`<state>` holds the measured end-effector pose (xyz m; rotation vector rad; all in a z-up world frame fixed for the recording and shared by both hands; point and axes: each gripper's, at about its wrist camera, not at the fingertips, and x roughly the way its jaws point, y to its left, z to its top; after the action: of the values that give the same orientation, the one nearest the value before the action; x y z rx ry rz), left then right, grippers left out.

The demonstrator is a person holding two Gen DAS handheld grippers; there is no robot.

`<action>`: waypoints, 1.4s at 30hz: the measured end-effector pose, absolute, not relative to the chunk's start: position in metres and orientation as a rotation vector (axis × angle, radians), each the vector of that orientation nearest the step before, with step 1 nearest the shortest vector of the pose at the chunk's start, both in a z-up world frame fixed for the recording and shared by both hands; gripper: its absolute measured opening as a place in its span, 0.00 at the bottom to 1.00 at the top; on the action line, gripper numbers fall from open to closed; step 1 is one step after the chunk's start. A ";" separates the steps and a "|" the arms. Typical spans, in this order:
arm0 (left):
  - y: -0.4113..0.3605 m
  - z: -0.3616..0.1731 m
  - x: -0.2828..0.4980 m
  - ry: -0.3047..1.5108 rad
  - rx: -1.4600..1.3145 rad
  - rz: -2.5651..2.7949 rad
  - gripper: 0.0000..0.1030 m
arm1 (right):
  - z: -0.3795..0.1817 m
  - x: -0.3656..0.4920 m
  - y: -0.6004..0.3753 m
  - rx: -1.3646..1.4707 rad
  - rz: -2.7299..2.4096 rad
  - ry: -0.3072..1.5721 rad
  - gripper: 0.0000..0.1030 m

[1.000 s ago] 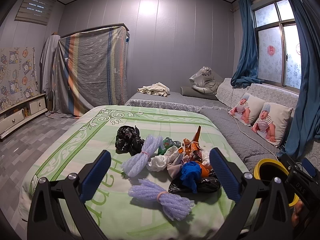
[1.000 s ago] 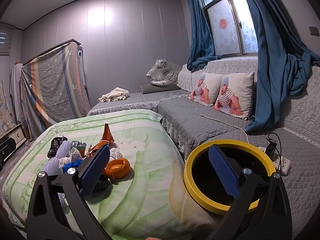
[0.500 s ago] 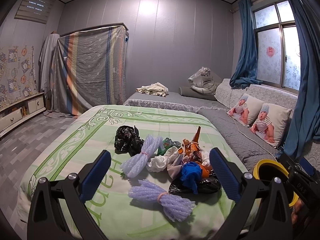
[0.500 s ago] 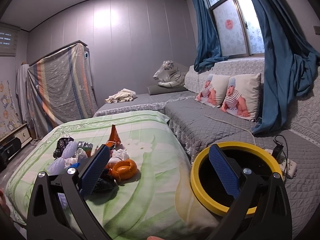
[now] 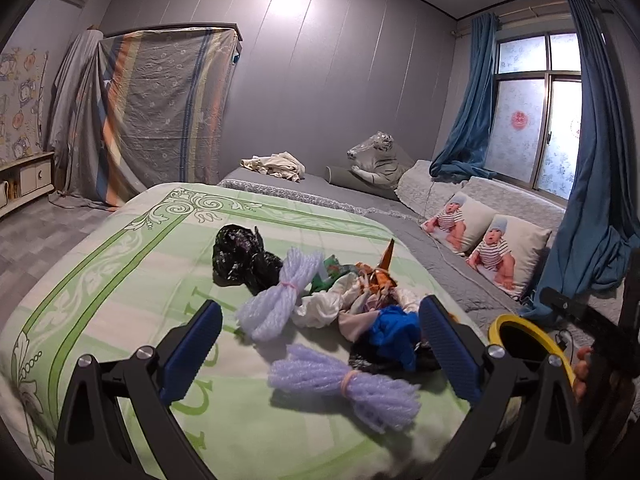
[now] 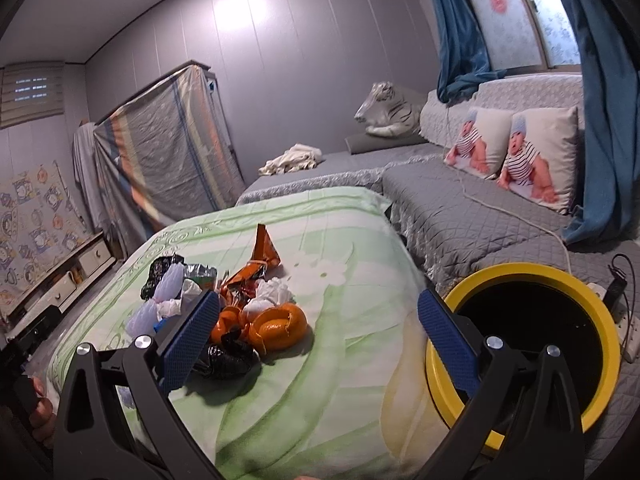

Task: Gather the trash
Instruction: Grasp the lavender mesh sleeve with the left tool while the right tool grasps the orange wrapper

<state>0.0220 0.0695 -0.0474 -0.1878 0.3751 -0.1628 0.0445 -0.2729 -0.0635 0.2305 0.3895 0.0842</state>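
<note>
Since the earlier frames the right gripper [image 6: 316, 336] has tilted and swung toward the heap, so the orange peel sits larger and nearer its left finger; the left gripper [image 5: 320, 342] has tipped slightly, the heap lying as before. Both grippers hover above the green-patterned bedspread [image 5: 132, 264] with jaws spread wide and empty.

Left wrist view: the trash heap lies at 12 o'clock from the fingers. Nearest, a lilac foam-net bundle tied with a band [image 5: 348, 384]; a second lilac foam-net bundle [image 5: 280, 296] beyond it at 11 o'clock; a crumpled black plastic bag [image 5: 240, 256] farther at 11 o'clock; a crumpled blue plastic scrap [image 5: 394, 330] at 1 o'clock, touching white crumpled tissue [image 5: 320, 310]. The round black bin with a yellow rim [image 5: 532, 332] stands off the bed edge at 3 o'clock.

Right wrist view: curled orange peel [image 6: 276, 326] lies at 11 o'clock, just beside the left finger; an orange foil snack wrapper [image 6: 264, 252] stands beyond it. The bin [image 6: 520, 272] sits behind the right finger at 2 o'clock, apart from the heap.
</note>
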 end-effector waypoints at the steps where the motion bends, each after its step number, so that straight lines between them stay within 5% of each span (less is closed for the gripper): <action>1: 0.069 -0.051 0.023 0.387 -0.172 -0.159 0.92 | -0.064 0.048 -0.273 0.228 0.087 0.394 0.92; 21: 0.042 -0.083 0.060 0.635 -0.098 -0.214 0.92 | -0.061 0.211 -0.228 0.077 0.374 0.517 0.92; 33: 0.033 -0.098 0.086 0.765 -0.145 -0.222 0.92 | -0.100 0.312 -0.194 0.227 0.533 0.778 0.92; 42: 0.031 -0.108 0.103 0.831 -0.173 -0.240 0.72 | -0.120 0.338 -0.179 0.224 0.531 0.880 0.69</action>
<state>0.1032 0.0312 -0.1083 -0.1725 0.8307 -0.2400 0.3379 -0.1789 -0.1201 0.2245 0.8802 0.5307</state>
